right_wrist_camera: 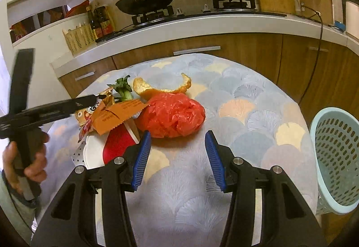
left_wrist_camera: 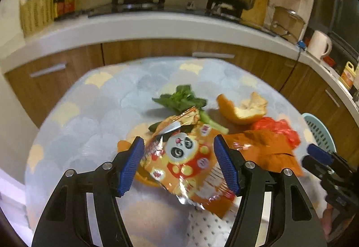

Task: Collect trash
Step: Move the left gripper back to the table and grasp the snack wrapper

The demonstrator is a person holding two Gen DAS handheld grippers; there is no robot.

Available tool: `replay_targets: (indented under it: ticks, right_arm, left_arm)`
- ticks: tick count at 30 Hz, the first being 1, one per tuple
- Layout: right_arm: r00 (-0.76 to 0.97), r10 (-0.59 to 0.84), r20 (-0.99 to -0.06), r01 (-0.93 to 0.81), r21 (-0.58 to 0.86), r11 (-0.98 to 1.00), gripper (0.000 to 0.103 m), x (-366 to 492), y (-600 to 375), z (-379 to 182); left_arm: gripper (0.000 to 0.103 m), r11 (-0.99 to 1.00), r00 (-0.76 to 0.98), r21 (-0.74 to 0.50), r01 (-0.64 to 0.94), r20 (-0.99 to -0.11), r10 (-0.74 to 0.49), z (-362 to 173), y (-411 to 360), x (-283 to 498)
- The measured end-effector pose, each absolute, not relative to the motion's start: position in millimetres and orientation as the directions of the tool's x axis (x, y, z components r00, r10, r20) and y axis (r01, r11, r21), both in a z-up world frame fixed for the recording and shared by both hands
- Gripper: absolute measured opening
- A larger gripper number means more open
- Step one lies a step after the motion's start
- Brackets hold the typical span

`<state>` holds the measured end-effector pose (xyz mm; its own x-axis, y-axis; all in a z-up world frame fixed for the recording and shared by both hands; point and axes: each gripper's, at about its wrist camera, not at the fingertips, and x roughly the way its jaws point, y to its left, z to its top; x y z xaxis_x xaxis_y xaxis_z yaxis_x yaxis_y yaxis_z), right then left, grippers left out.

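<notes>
The left tool point(left_wrist_camera: 178, 165) stands spread around the wrapper point(left_wrist_camera: 186, 161) on the table point(left_wrist_camera: 94, 108), seemingly not yet pinching. Close squarely across its middle. The right tool point(right_wrist_camera: 177, 160), spread and empty, faces the red bag point(right_wrist_camera: 172, 115); the basket point(right_wrist_camera: 336, 157) waits right.

A heap of rubbish lies on the table point(right_wrist_camera: 258, 94), which wears a cloth printed with pale blue and cream scallops. Foremost is a crinkled orange snack wrapper point(left_wrist_camera: 188, 164) bearing a panda face, its foil edge torn open. Beside it sits a flat orange packet point(right_wrist_camera: 119, 114) with a serrated edge, partly overlapping a red and white paper cup point(right_wrist_camera: 116, 143) lying on its side. A crumpled red plastic bag point(right_wrist_camera: 172, 114) rests next to them. Behind are a curled orange peel point(right_wrist_camera: 161, 87), pith showing, and a leafy green vegetable stalk point(left_wrist_camera: 181, 99). A pale blue perforated basket point(right_wrist_camera: 336, 157) stands at the table's right edge.
</notes>
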<state>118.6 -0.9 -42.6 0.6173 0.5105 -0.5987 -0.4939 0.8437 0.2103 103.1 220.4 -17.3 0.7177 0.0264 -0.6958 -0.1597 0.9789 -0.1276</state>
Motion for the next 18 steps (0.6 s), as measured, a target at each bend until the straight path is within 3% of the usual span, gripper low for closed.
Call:
replay_targets:
  ticks: [6, 8, 11, 15, 16, 18]
  right_arm:
    - [0.608, 0.509, -0.609, -0.491, 0.216, 0.844, 0.047, 121.2, 1.3, -45.3]
    - [0.608, 0.505, -0.613, -0.494, 0.206, 0.845, 0.047, 121.0, 3.8, -45.5]
    - [0.612, 0.501, -0.612, -0.495, 0.198, 0.846, 0.047, 120.0, 5.3, -45.2]
    - [0.607, 0.503, -0.615, -0.494, 0.203, 0.845, 0.047, 120.5, 5.2, -45.8]
    - [0.604, 0.505, -0.617, -0.495, 0.205, 0.844, 0.046, 120.9, 5.2, -46.1]
    - [0.603, 0.504, -0.618, -0.494, 0.206, 0.845, 0.047, 121.3, 5.3, -46.3]
  left_arm:
    - [0.052, 0.975, 0.705, -0.143, -0.17, -0.709, 0.019, -30.1, 223.3, 109.3]
    - [0.035, 0.977, 0.699, -0.127, -0.172, -0.714, 0.03, -31.4, 223.1, 108.7]
    - [0.027, 0.977, 0.702, -0.132, -0.168, -0.712, 0.025, -32.6, 222.9, 106.7]
    - [0.026, 0.974, 0.709, -0.158, -0.163, -0.705, 0.004, -29.4, 225.0, 101.8]
    - [0.032, 0.97, 0.715, -0.18, -0.161, -0.699, -0.011, -26.8, 227.7, 99.2]
    - [0.033, 0.96, 0.736, -0.225, -0.164, -0.676, -0.033, -19.0, 232.7, 87.7]
